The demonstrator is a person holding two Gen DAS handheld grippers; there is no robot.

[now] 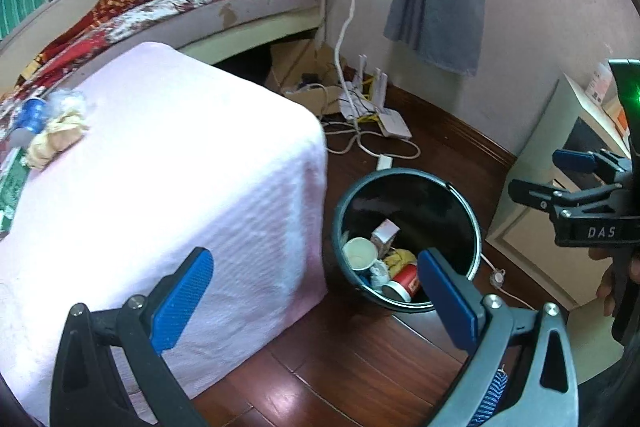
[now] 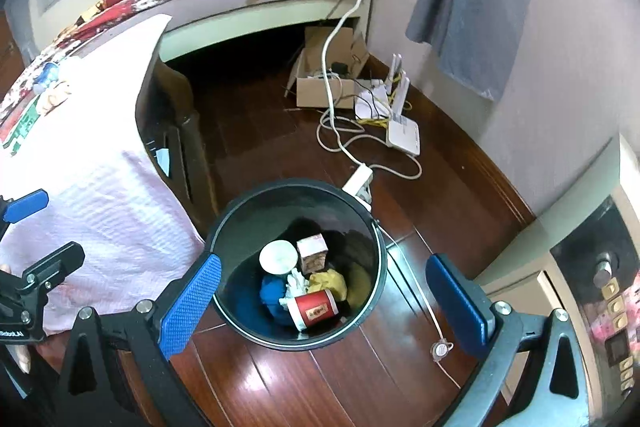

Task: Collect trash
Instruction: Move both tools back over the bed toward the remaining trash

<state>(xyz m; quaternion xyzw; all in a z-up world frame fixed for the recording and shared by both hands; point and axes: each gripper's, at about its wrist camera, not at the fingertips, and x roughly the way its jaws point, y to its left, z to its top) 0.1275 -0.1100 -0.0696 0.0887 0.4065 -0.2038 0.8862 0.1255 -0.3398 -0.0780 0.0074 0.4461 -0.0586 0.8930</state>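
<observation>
Both claws are spread and empty: the right gripper hangs over the trash bin on the floor, the left gripper between bin and pink-covered table. The remaining crumpled wrapper and blue can lie at the table's far left edge, well apart from either claw. A hasty reach could nudge them off that edge, I judge, since they sit so close to it.

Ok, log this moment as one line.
left gripper: open, empty | right gripper: open, over bin | crumpled trash: still on table

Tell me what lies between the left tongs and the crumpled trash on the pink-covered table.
Only bare pink cloth separates the left tongs from the crumpled trash, in the left wrist view.
</observation>
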